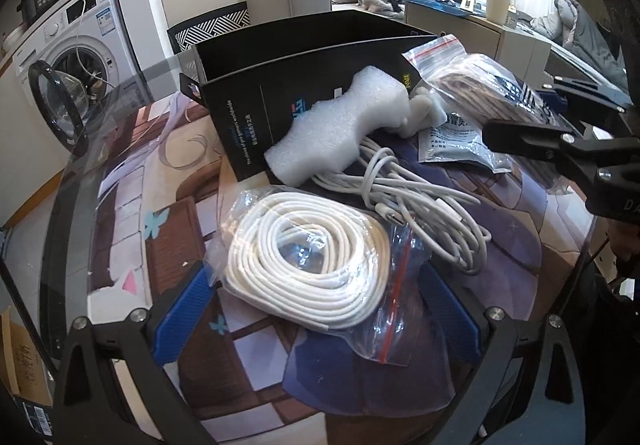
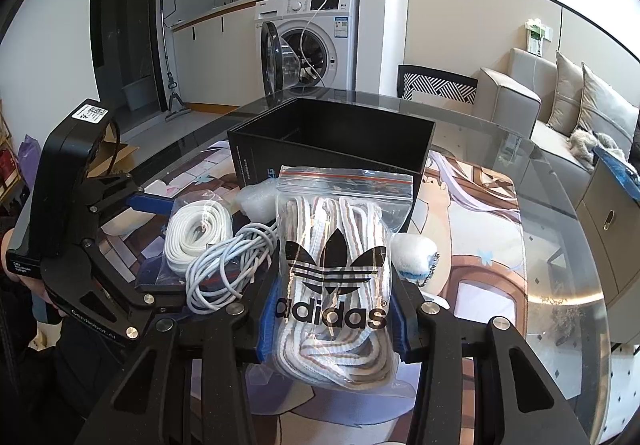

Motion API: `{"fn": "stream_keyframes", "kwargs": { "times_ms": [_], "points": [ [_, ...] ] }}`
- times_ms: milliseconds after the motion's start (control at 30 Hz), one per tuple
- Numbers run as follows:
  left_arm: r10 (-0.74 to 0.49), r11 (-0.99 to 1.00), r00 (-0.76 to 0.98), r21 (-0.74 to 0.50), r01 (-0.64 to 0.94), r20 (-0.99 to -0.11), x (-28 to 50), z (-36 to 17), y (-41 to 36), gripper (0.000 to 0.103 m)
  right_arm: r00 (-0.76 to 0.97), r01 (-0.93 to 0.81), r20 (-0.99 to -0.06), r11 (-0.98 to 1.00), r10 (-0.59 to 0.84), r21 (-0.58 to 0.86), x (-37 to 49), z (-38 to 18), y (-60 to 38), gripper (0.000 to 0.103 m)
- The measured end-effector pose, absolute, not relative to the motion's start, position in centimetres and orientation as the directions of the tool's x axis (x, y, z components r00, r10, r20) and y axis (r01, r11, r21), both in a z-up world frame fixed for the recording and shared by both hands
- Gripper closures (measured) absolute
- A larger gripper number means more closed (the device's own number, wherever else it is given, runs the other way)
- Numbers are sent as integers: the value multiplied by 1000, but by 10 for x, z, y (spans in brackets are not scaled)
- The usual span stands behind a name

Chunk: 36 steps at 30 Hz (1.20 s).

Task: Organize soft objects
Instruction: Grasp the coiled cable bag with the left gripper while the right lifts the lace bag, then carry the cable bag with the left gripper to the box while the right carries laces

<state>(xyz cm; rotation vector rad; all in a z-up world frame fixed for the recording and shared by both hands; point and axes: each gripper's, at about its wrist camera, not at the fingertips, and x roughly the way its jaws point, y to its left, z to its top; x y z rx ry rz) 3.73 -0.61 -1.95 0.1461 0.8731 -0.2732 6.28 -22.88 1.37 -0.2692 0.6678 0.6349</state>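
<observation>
The right gripper [image 2: 332, 319] is clamped on the clear zip bag of striped shoelaces with a black Adidas logo [image 2: 335, 277], black open-topped cardboard box [image 2: 332, 137] at 12 o'clock. The left gripper [image 1: 316, 309] stands spread, straddling the clear zip bag of coiled white cord [image 1: 308, 257].

You are looking at three zip bags [image 1: 320, 265] lying in front of one black box [image 2: 336, 141]. Beside that box one foam piece [image 1: 340, 125], one loose cable [image 1: 420, 197] and one pompom [image 2: 414, 251] are sitting.
</observation>
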Motion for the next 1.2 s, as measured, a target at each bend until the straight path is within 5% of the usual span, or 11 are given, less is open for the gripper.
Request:
{"fn": "stream_keyframes", "kwargs": {
  "times_ms": [300, 400, 1200],
  "points": [
    [-236, 946, 618, -33, 322, -750, 37, -15, -5, 48, 607, -624, -648, 781, 460, -31, 63, 15, -228, 58],
    [-245, 946, 614, -46, 321, -750, 37, -14, -2, 54, 608, -624, -646, 781, 462, -30, 63, 15, -228, 58],
    [-277, 957, 688, -132, 257, -670, 29, 20, 34, 59, 627, -620, -624, 783, 466, -39, 54, 23, -231, 58]
  ]
}}
